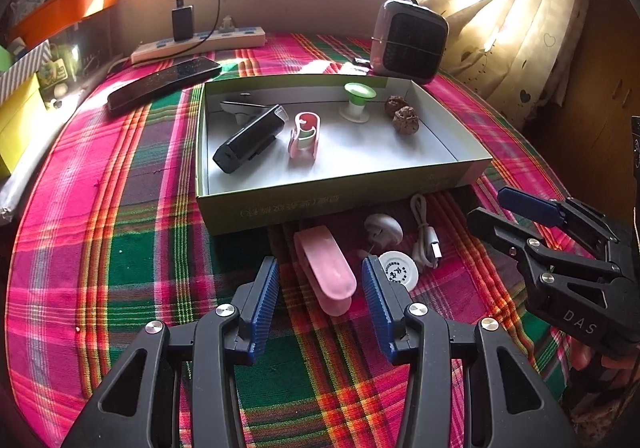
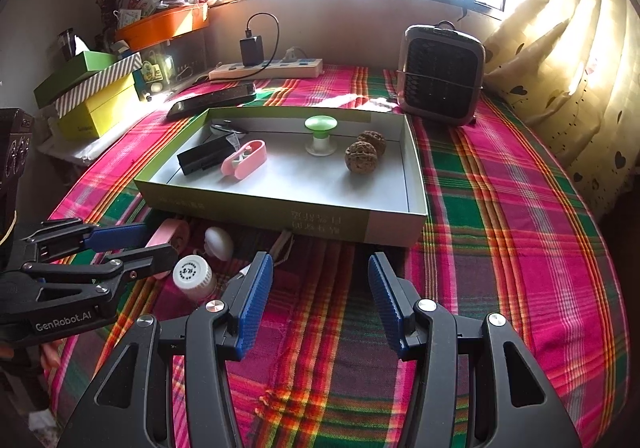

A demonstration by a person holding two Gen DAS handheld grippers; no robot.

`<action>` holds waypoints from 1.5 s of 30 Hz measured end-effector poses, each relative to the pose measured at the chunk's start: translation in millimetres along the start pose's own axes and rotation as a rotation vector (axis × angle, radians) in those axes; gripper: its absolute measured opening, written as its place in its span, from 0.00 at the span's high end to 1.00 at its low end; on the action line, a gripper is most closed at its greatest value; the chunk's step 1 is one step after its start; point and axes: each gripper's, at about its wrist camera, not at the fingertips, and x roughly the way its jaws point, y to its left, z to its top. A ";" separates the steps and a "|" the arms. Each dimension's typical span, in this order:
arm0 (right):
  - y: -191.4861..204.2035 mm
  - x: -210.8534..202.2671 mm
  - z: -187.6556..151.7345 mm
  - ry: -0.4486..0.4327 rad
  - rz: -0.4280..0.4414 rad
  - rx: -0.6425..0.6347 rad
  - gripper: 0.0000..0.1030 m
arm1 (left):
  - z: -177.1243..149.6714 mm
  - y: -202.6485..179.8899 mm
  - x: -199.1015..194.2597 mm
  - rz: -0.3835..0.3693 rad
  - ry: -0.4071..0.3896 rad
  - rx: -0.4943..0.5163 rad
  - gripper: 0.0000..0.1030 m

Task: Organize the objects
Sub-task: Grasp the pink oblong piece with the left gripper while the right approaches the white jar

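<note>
A pink clip-like case [image 1: 326, 272] lies on the plaid cloth between the fingers of my left gripper [image 1: 320, 288]. The blue pads stand clear of it on both sides, so the gripper is open. To its right are a white capped bottle [image 1: 398, 270], a white round object [image 1: 383, 228] and a white USB cable [image 1: 426, 236]. Behind them is a shallow green-sided box [image 1: 340, 203] holding a black device [image 1: 248, 139], a pink holder [image 1: 305, 135], a green-topped spool [image 1: 358, 101] and two walnuts [image 1: 402, 113]. My right gripper [image 2: 320, 288] hovers open over bare cloth before the box [image 2: 280, 207].
A grey fan heater [image 1: 408, 39] stands behind the box at the right, with a power strip [image 1: 200, 43] and a black remote [image 1: 164, 81] at the back left. Stacked boxes [image 2: 92, 95] line the left edge; a curtain [image 2: 560, 47] hangs on the right.
</note>
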 end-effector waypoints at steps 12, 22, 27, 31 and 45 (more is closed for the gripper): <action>7.2 4.1 -1.4 0.017 0.006 -0.007 0.50 | 6.5 7.3 13.2 0.040 0.004 0.000 0.60; 17.4 3.2 -3.0 0.024 0.014 -0.015 0.50 | 3.1 16.2 9.8 0.048 -0.013 -0.004 0.78; 24.3 1.6 -2.7 0.022 0.031 -0.019 0.50 | -0.5 24.5 5.4 0.060 -0.017 -0.021 0.84; 32.5 0.8 -1.3 0.016 0.075 -0.025 0.50 | -4.1 32.7 1.1 0.069 -0.022 -0.041 0.84; 69.0 17.4 -1.4 0.045 0.186 -0.087 0.50 | -12.3 55.0 -9.4 0.094 -0.034 -0.087 0.84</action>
